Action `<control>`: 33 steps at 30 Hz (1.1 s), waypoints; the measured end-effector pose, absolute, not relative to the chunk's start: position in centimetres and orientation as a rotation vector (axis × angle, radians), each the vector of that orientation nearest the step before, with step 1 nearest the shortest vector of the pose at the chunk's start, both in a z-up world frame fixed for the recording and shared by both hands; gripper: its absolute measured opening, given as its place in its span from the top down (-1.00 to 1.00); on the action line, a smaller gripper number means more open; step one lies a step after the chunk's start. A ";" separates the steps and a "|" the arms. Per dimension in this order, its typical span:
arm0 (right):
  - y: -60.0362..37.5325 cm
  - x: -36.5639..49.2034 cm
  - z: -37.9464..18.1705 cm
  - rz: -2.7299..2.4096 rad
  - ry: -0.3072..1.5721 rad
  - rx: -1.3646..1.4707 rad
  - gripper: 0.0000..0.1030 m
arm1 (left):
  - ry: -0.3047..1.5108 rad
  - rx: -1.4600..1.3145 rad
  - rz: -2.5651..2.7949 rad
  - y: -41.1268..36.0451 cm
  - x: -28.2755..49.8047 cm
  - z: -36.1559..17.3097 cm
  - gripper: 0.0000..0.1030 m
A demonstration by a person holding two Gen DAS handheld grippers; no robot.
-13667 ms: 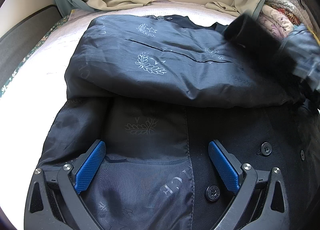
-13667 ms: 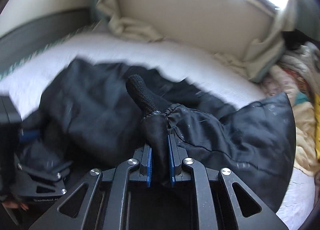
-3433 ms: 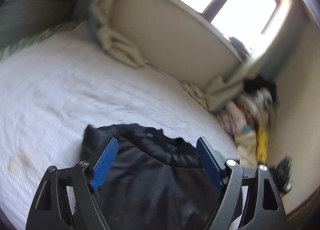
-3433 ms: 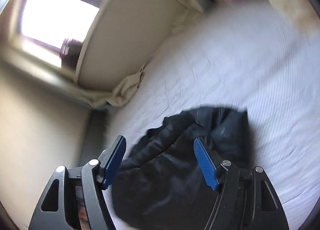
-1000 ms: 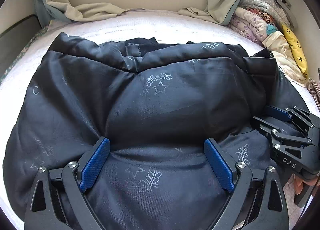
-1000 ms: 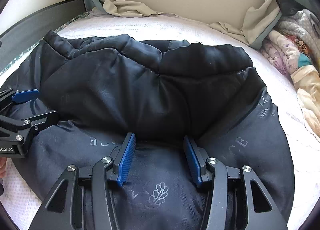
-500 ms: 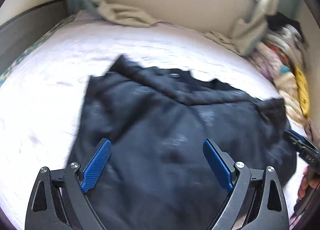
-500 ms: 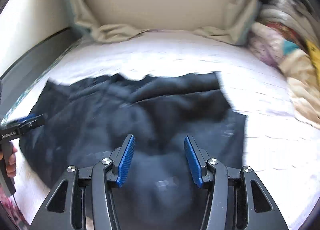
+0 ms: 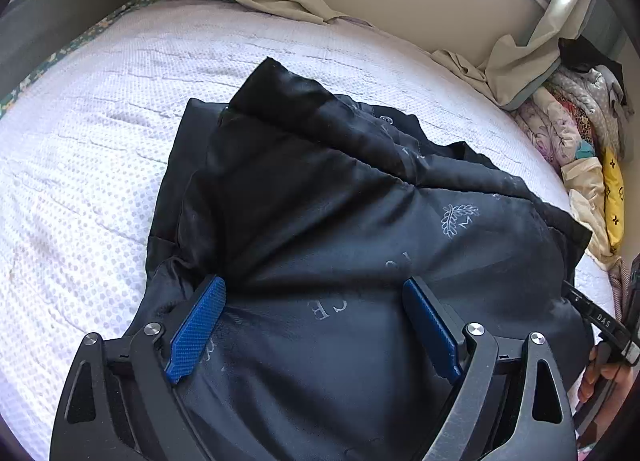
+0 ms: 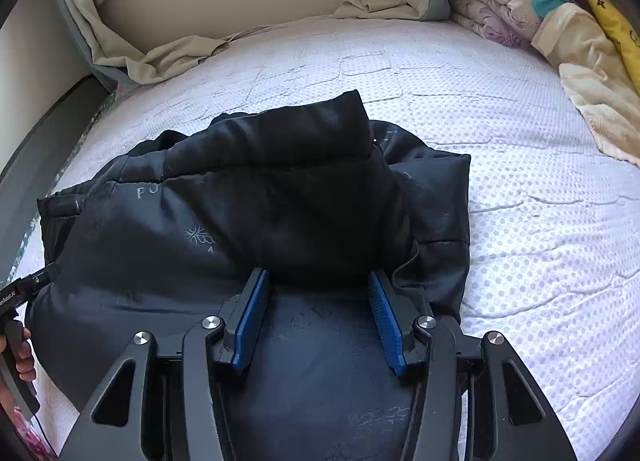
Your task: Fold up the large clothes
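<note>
Both sets of fingers gape empty over the folded black jacket (image 9: 340, 229): left gripper (image 9: 314, 325) wide, right gripper (image 10: 316, 317) about half open. The jacket lies mid-mattress (image 10: 520, 181) (lining is slippery); its puffy top layer could slide open.

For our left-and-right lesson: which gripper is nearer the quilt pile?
Right. The right gripper is over the side of the coat toward the quilt pile; the left gripper is over the coat's other side, farther from it.
</note>
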State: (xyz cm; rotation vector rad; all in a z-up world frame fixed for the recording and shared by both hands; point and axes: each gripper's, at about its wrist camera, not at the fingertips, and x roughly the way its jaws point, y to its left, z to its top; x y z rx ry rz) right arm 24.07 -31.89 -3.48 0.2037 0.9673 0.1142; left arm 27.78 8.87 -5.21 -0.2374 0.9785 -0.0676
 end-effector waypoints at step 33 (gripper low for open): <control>-32.2 21.4 4.1 0.314 0.925 0.512 -0.42 | 1.103 -1.016 -0.240 20.4 26.3 -10.7 -0.98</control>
